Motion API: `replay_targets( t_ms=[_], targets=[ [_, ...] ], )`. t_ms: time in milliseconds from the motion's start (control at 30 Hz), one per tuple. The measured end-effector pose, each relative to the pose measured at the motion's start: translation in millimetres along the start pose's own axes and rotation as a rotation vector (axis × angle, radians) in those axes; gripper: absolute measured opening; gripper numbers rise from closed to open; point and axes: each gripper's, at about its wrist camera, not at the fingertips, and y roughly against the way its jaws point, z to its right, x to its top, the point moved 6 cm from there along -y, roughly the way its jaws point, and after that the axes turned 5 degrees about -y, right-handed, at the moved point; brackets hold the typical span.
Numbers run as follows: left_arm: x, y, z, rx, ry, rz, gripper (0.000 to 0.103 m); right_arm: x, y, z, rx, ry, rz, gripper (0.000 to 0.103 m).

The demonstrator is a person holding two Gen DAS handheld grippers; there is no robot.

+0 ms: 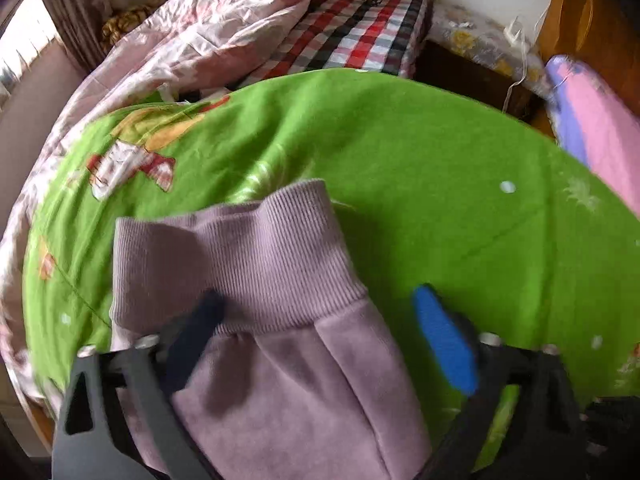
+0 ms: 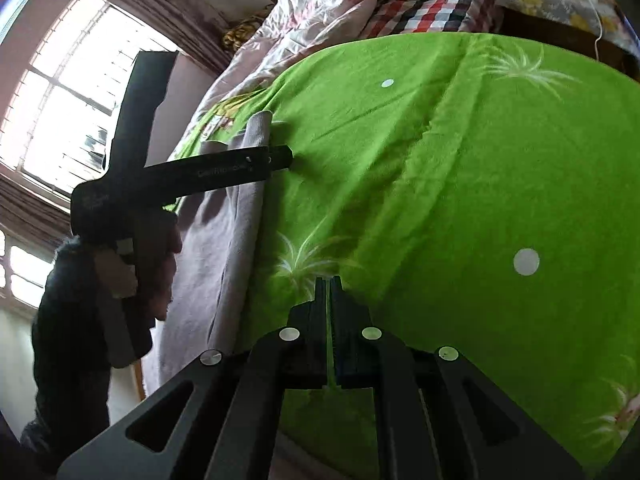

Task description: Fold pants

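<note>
Lilac pants (image 1: 280,320) lie on the green sheet (image 1: 440,168), ribbed waistband (image 1: 248,248) pointing away. My left gripper (image 1: 320,332) is open over the pants just below the waistband, its blue-padded fingers (image 1: 444,344) wide apart, the left finger on the fabric and the right one over the sheet. In the right wrist view the pants (image 2: 216,256) lie at the left with the left gripper (image 2: 240,168) above them. My right gripper (image 2: 329,284) is shut and empty over the green sheet (image 2: 460,184), to the right of the pants.
A pink floral quilt (image 1: 192,32) and a checked cloth (image 1: 360,28) lie at the far end of the bed. A pink and purple pillow (image 1: 592,128) sits at the right. A window (image 2: 64,112) is at the left. The person's hand (image 2: 156,264) holds the left gripper.
</note>
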Motion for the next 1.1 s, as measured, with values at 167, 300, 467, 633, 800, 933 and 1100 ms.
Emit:
replay_targets(
  t_ms=[167, 300, 467, 633, 800, 933, 1100],
  targets=[
    [-5, 19, 0, -0.001, -0.082, 0.074, 0.016, 2, 0, 4, 0.043, -0.060, -0.008, 0.008],
    [-10, 65, -30, -0.171, 0.055, 0.210, 0.011, 2, 1, 5, 0.055, -0.129, -0.020, 0.009],
    [-68, 149, -106, -0.332, 0.246, 0.413, 0.011, -21, 17, -52, 0.140, 0.016, -0.025, 0.009],
    [-181, 182, -191, -0.408, 0.388, 0.502, 0.013, -63, 12, -142, 0.191, 0.314, -0.027, 0.009],
    [-264, 126, -246, -0.445, 0.521, 0.421, 0.014, -105, -24, -197, 0.117, 0.589, -0.061, 0.009],
    [-290, 87, -257, -0.513, 0.587, 0.386, 0.038, -114, -60, -197, -0.014, 0.596, -0.179, 0.009],
    [-299, 94, -253, -0.594, 0.597, 0.453, 0.065, -121, -73, -177, -0.174, 0.511, -0.220, 0.008]
  ],
)
